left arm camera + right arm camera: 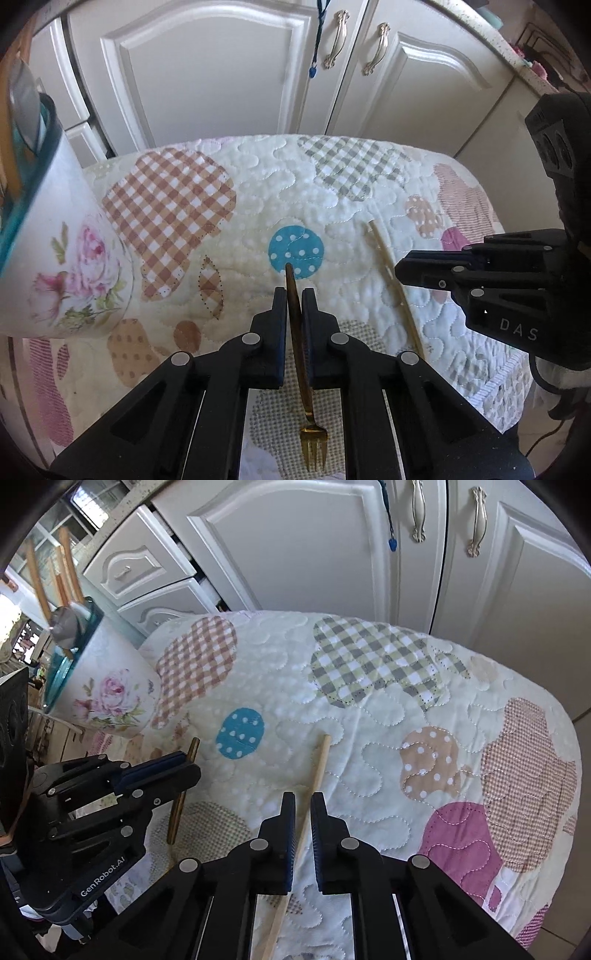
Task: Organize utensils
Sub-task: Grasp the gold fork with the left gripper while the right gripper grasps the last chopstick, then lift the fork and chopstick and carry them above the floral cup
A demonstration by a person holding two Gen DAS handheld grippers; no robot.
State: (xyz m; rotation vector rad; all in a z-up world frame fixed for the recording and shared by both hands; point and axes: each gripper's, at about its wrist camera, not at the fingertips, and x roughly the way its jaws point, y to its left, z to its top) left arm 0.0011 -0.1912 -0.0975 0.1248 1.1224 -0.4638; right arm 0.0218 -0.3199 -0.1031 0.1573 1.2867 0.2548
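A gold fork [314, 435] stands almost upright in my left gripper [293, 291], which is shut on its handle, tines toward the camera. The right wrist view shows that same fork [173, 812] clamped in the left gripper [192, 766]. A thin wooden stick [319, 764] runs through the narrow slit of my right gripper [303, 797], which is shut on it. Its far end rests low over the quilt. In the left wrist view the right gripper [399, 271] closes on the stick [380, 243] from the right. A floral white pot [74, 258] with a teal rim stands to the left.
A quilted patchwork cloth [369, 738] covers the small table. The pot [110, 686] holds wooden handles [37, 579] and a metal spoon [62, 627]. White cabinet doors [221, 74] rise just behind the table's far edge. The table drops off at the right edge [509, 387].
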